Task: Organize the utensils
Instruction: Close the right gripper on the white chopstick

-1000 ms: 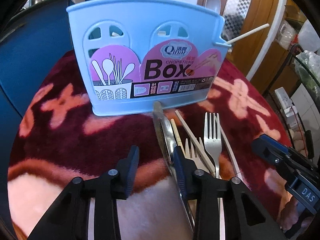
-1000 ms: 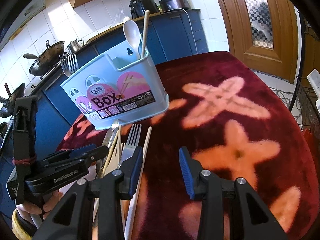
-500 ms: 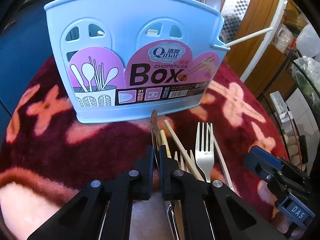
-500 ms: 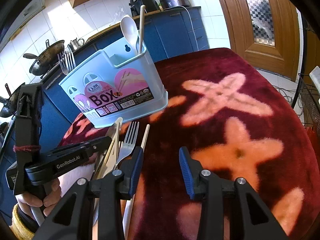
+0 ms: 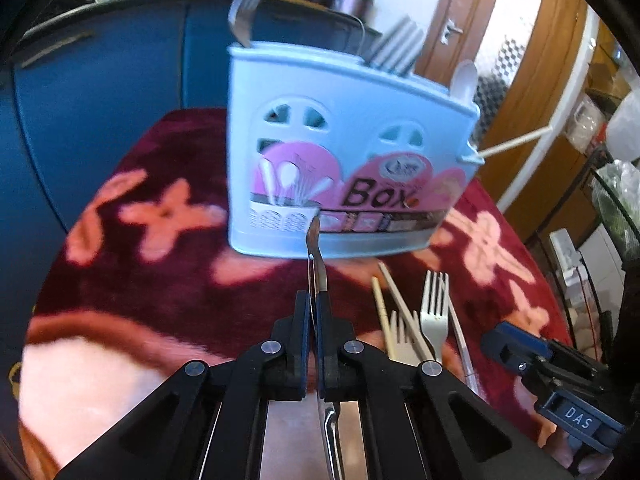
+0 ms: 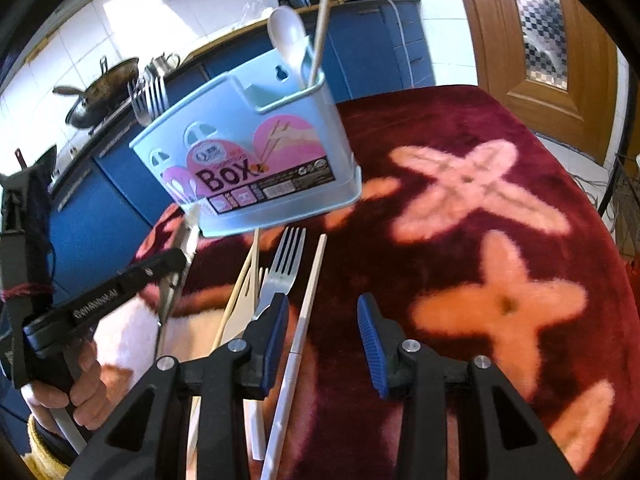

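Red flowered cloth (image 6: 460, 280) bears the box (image 5: 340, 184), before which the left gripper (image 5: 314, 320) pinches what looks like a knife (image 5: 316, 256), the right gripper (image 6: 322, 320) closing on nothing.

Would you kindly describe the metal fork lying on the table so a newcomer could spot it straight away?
Start at the light blue utensil box standing on the dark red flowered cloth. Just in front of it lies a small cluster of loose utensils, and the metal fork rests among them with its prongs pointing toward the box. It is the only shiny steel piece there; its neighbours are pale chopsticks and a cream-coloured fork.
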Motion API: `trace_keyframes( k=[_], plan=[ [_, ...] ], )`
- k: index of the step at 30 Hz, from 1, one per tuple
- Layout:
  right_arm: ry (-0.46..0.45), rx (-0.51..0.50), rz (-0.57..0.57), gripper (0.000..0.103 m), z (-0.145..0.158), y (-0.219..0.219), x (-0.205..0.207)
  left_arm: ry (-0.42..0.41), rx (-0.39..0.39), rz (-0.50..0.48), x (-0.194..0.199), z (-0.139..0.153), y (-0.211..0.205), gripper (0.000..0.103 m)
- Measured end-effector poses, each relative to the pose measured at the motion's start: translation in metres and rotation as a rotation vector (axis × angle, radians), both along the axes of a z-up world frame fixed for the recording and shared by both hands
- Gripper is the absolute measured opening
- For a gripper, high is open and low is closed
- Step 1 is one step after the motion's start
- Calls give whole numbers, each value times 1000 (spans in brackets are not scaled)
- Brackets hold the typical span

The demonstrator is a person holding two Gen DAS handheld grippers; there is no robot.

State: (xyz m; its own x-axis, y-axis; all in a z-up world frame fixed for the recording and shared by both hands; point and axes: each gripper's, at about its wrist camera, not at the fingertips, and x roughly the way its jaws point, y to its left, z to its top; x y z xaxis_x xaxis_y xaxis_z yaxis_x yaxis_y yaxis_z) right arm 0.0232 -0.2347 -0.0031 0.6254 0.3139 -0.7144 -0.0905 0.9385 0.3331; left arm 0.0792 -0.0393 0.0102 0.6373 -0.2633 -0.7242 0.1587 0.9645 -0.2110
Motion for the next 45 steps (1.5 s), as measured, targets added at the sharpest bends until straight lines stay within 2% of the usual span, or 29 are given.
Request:
trace_keyframes(
  k=[5, 15, 20, 24, 29, 39, 45],
  plan=[
    [66, -77, 41, 26, -6, 13, 8, -26, -15, 17, -5, 4, 10, 3],
    [203, -161, 106, 23, -8, 29, 37, -89, -46, 17, -14, 15, 20, 2],
    [262, -159, 135, 21, -8, 29, 50, -110, -50, 20, -18, 20, 23, 2],
    [292, -108, 125, 13, -10, 20, 60, -118, -57, 20, -20, 23, 23, 2],
    [287, -9, 86, 8, -12, 4, 58, -128, -59, 22, -24, 28, 24, 2],
    [235, 50, 44, 7, -3, -8, 41, -160, -37, 42, -31, 36, 29, 2],
    [164, 78, 32, 7, 8, -6, 28, -175, -19, 58, -34, 39, 31, 2]
  ],
)
